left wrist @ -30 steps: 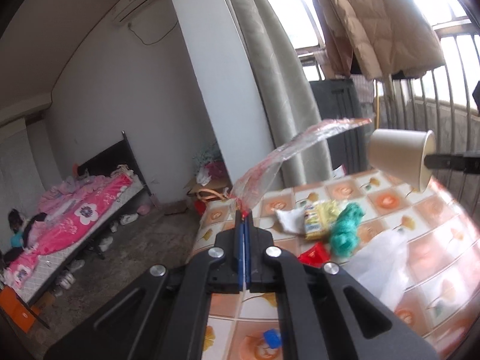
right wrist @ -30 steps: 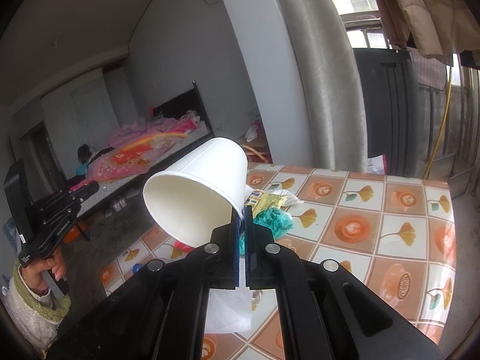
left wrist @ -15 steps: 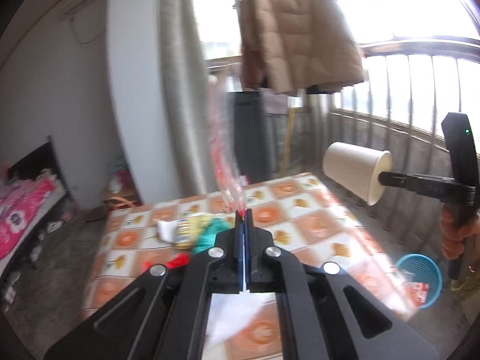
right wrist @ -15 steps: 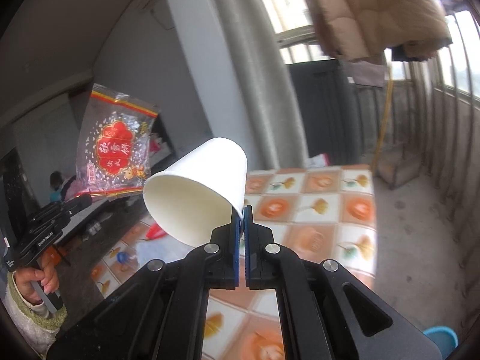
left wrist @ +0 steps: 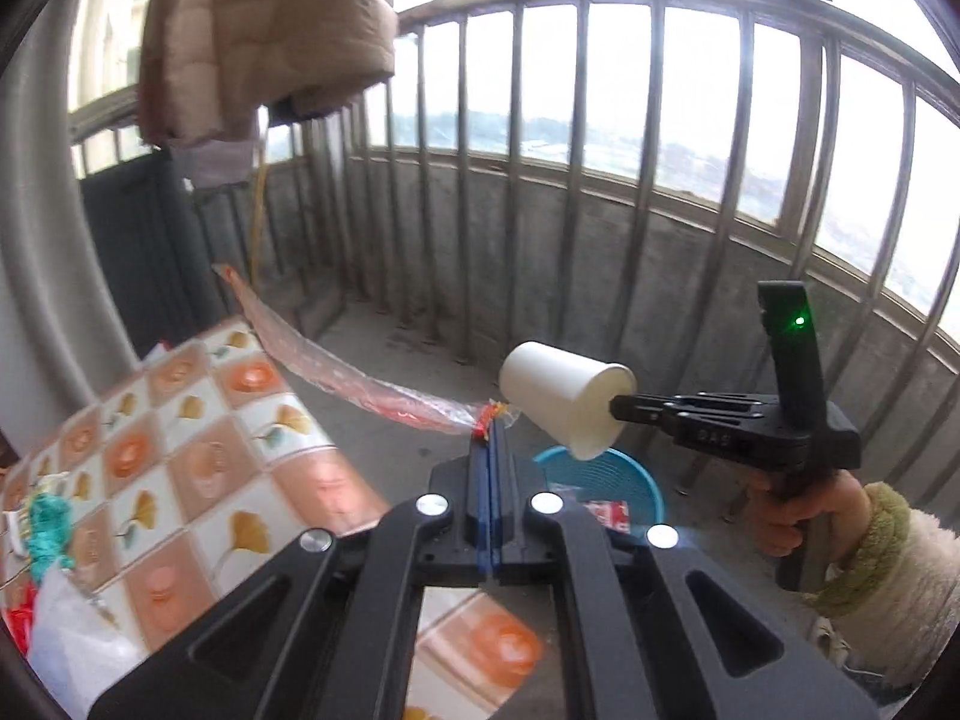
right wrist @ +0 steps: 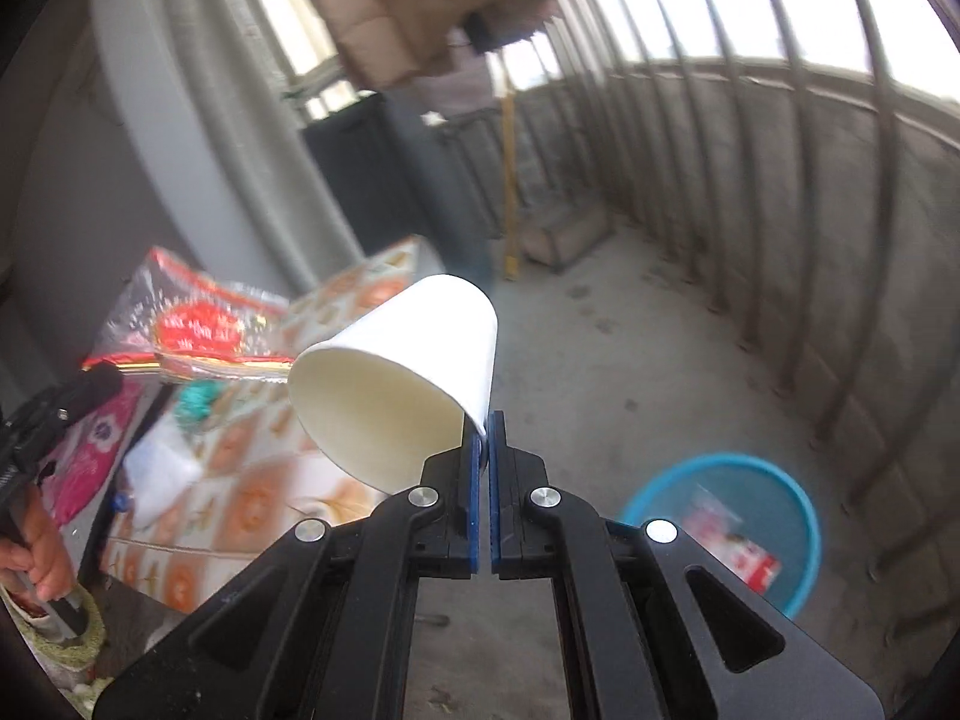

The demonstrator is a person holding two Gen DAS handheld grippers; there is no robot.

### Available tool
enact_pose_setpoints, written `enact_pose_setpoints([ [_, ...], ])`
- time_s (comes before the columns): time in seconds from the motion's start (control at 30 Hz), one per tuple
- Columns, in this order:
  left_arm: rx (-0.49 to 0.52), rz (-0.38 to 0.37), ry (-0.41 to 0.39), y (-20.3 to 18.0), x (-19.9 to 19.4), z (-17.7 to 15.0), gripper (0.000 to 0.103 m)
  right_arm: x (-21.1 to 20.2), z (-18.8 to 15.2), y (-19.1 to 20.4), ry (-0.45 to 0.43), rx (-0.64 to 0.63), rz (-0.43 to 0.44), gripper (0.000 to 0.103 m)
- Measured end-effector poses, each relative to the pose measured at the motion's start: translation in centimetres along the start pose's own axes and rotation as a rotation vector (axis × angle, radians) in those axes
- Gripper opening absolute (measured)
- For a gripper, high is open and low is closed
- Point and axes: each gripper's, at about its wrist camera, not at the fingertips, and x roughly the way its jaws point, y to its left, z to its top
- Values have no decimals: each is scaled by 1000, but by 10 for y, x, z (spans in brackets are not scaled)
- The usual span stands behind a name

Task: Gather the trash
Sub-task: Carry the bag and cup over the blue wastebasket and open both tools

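My left gripper (left wrist: 491, 427) is shut on the corner of a clear plastic snack bag with red print (left wrist: 336, 366), which trails up to the left. Seen from the right wrist view, the same bag (right wrist: 192, 330) hangs at the left gripper (right wrist: 105, 375). My right gripper (right wrist: 483, 420) is shut on the rim of a white paper cup (right wrist: 396, 384) lying on its side. In the left wrist view the cup (left wrist: 564, 399) and right gripper (left wrist: 618, 405) hang above a blue basket (left wrist: 624, 483). That blue basket (right wrist: 774, 480) on the floor holds a red-and-white wrapper.
A table with an orange flower-tile cloth (left wrist: 198, 450) carries a green tangle (left wrist: 42, 531), white plastic (left wrist: 66, 642) and other scraps. A balcony railing (left wrist: 660, 180) rings the concrete floor (right wrist: 630, 360). A tan jacket (left wrist: 258, 30) hangs overhead. A sleeved hand (left wrist: 840, 516) holds the right gripper.
Both grippers swung from the table and bedroom side toward the balcony, still holding the bag and the cup. The blue basket has come into view below them.
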Motion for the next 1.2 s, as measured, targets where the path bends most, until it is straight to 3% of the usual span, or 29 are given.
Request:
enact_pose_setpoints([
  [0.17,-47,-212,188,-37,85,-4,0,10,-28,-63,39,141,-90,1],
  [0.3,-57,-285,324,-55,155,-14,0,28,-49,-104,87,253,-123,1],
  [0.47,-81,-318,416,-68,225,-29,3,50,-71,-143,153,347,-182,3],
  [0.53,-86,-289,471,-69,251,-35,10,66,-83,-161,195,392,-216,10],
  [0.6,-78,-241,516,-66,266,-44,25,83,-91,-177,239,429,-269,33],
  [0.63,-83,-232,531,-63,270,-46,27,90,-97,-184,263,441,-307,44],
  [0.77,-151,-247,486,-44,252,-45,38,93,-106,-189,276,451,-343,47],
  [0.97,-157,-242,406,-41,212,-30,41,83,-92,-184,242,443,-347,51],
  [1.2,-159,-211,312,-20,126,-19,59,64,-46,-129,146,335,-253,63],
])
